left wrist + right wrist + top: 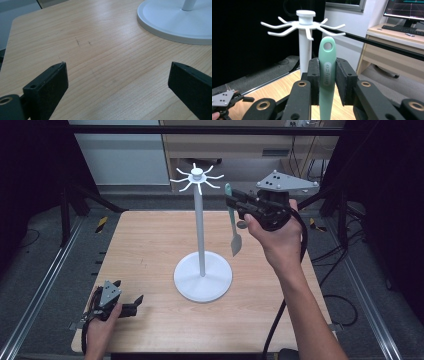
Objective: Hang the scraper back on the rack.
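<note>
Two black fingers of the right gripper (327,80) squeeze the light, stiff green spatula (327,75) by its handle, below the hanging hole, while the left gripper (131,306) rests open on the counter (150,250).

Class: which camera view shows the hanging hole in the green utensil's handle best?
The right gripper view: the hanging hole faces the camera, above the right tongs clamping the green utensil. In the high view the utensil is small and edge-on; its hole cannot be made out.
</note>
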A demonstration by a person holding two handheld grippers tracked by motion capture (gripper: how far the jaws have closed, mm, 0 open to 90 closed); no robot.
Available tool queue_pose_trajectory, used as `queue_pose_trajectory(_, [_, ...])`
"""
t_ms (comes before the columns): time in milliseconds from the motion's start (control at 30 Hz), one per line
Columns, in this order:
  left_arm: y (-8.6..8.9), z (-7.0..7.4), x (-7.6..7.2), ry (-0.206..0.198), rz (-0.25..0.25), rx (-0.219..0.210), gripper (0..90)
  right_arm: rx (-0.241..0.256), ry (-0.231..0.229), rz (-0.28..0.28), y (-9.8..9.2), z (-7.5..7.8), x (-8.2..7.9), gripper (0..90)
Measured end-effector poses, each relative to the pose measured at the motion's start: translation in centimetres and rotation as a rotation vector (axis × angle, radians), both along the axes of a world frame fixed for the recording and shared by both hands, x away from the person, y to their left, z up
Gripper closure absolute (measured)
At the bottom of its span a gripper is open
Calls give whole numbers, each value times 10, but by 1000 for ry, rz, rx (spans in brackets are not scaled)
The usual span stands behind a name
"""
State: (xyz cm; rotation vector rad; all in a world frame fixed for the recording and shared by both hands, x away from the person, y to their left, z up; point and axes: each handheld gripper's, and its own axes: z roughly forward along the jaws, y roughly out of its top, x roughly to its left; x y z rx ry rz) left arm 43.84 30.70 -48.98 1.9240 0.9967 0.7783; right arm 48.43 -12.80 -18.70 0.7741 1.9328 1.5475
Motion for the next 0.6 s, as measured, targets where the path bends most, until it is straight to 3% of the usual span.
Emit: queue_pose_trajectory(600, [0,0,0,0,-2,0,24,-10,-4,39,8,3,-2,745])
